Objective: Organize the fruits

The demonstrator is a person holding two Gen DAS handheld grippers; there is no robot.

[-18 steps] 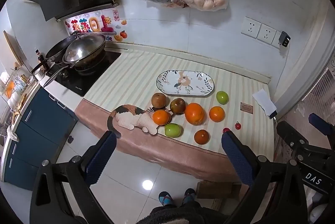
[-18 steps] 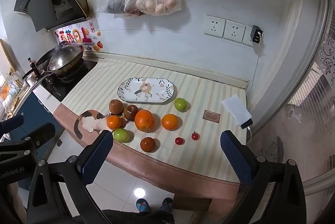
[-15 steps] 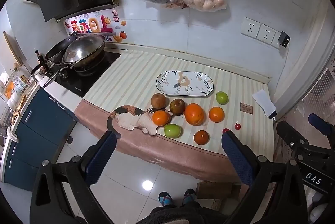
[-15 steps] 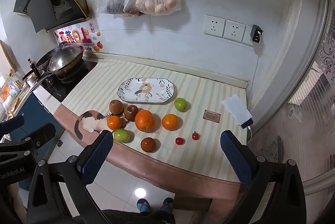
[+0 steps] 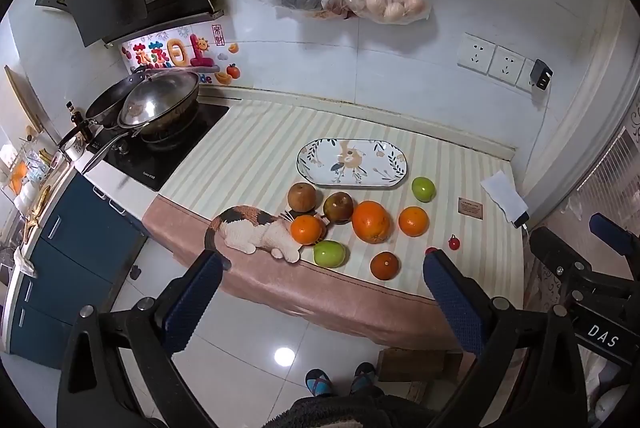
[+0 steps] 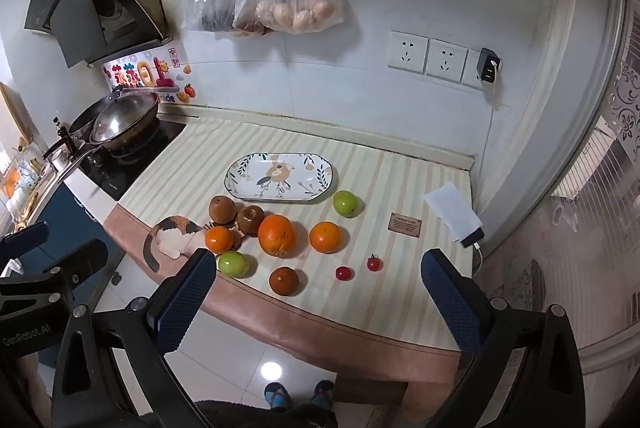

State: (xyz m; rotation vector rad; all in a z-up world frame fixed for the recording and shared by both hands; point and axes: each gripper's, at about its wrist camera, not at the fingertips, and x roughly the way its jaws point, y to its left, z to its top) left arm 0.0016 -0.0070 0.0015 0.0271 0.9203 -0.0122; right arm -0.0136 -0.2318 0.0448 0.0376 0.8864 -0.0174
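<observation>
1. Against the earlier frames nothing had shifted; fruit and both tools sat as before.
2. Left gripper (image 5: 320, 288) and right gripper (image 6: 316, 286) hovered off the counter edge, jaws wide apart, holding nothing, likely surveying.
3. Oranges and apples, including the large orange (image 6: 277, 235), lay loose at 6 o'clock of the empty oval floral ceramic plate (image 6: 280, 177), probably their destination.
4. Legible: "DAS", "GenRobot.AI" on tool bodies.
</observation>
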